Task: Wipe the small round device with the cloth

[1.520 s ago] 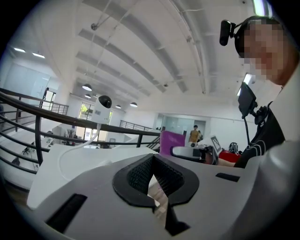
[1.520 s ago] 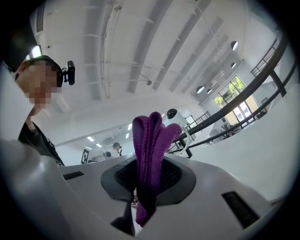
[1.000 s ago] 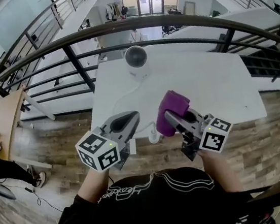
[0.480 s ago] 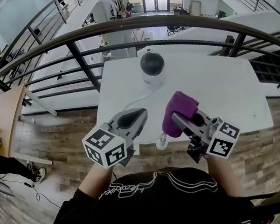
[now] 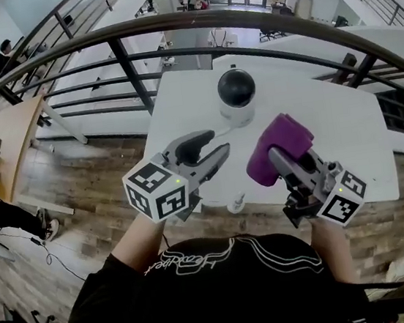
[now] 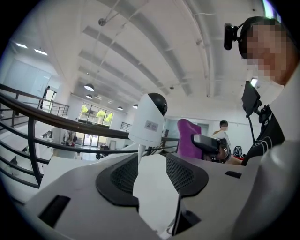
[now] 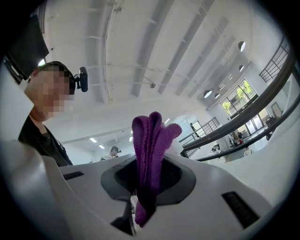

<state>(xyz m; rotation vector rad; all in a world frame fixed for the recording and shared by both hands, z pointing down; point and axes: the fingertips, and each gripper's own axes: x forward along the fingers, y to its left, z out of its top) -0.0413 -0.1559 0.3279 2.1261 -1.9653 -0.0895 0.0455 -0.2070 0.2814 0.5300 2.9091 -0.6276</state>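
1. Now the left tool (image 5: 216, 143) has its jaws well apart. They have just been opening, and nothing is between them.
2. The dome camera (image 5: 237, 93) stands on its white base toward the far side of the white table (image 5: 330, 125). It is ahead of the left tool and apart from both tools.
3. The right tool (image 5: 275, 158) is clamped tight on the folded purple cloth (image 5: 280, 148). The cloth bulges out past the jaw tips, to the right of the camera and not touching it.
4. The step in hand looks like the approach: the left tool comes in to steady the camera while the right brings the cloth to it.
5. To do it well, the left tool should take the base low, below the dark dome, so the body neither slides nor spins under the wiping. A light squeeze should do, since the smooth plastic shell may slip or mark under a hard one.
6. The right tool should lead with the free bulge of cloth and keep its hard tips off the glossy dome. Curved strokes around the dome should suit it better than straight ones.
7. A thin white cable (image 6: 139, 151) seems to run from the base toward the left tool and could snag or tug the camera.
8. A small white object (image 5: 237, 204), too small to identify, sits at the table's near edge between the tools.
9. The black railing (image 5: 170, 28) runs just behind the table, so a push away from the person could drive the camera toward that far edge
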